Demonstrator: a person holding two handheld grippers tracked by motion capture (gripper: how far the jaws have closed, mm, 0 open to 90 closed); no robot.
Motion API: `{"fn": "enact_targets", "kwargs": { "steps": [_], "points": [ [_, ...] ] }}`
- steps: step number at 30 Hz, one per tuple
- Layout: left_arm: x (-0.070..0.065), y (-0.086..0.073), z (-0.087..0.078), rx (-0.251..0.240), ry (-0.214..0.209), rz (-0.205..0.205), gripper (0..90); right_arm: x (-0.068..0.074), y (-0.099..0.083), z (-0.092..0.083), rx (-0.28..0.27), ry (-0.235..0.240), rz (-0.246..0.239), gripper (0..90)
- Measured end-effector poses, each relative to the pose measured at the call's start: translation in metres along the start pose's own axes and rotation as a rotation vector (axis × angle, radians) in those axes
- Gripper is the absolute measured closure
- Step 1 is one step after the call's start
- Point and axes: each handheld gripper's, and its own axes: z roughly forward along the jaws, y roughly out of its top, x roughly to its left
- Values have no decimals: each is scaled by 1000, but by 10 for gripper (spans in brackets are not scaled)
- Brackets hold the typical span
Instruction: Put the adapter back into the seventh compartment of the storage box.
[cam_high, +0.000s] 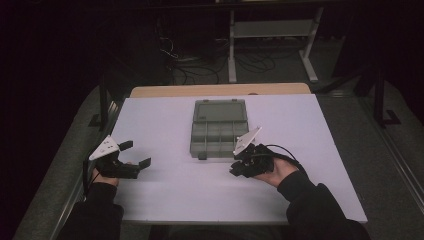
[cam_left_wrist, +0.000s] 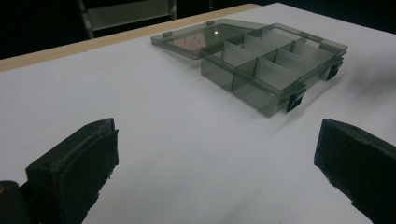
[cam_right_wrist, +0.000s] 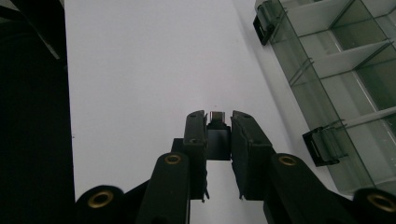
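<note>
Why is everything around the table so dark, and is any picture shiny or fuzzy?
High view: light falls on the white table, the floor behind stays dim. Left gripper view: a small bright glint sits on the open lid of the clear box, and the near jaws look soft. Right gripper view: the small dark thing in the right gripper is shadowed, hard to make out.

An open compartment box (cam_high: 218, 129) lies on the surface (cam_high: 165, 190), toward its far middle, its lid flat behind the tray. The left gripper (cam_high: 131, 154) rests near the surface's left edge, well apart from the box. The right gripper (cam_high: 239, 165) sits just before the box's near right corner.
</note>
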Motion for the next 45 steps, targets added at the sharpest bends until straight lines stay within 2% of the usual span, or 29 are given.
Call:
{"fn": "enact_targets", "kwargs": {
  "steps": [28, 45],
  "points": [
    [0, 0, 0, 0, -3, 0, 0, -22, 18, -10, 8, -32, 11, 749],
    [0, 0, 0, 1, -3, 0, 0, -35, 30, -17, -10, -55, 20, 749]
  ]
}}
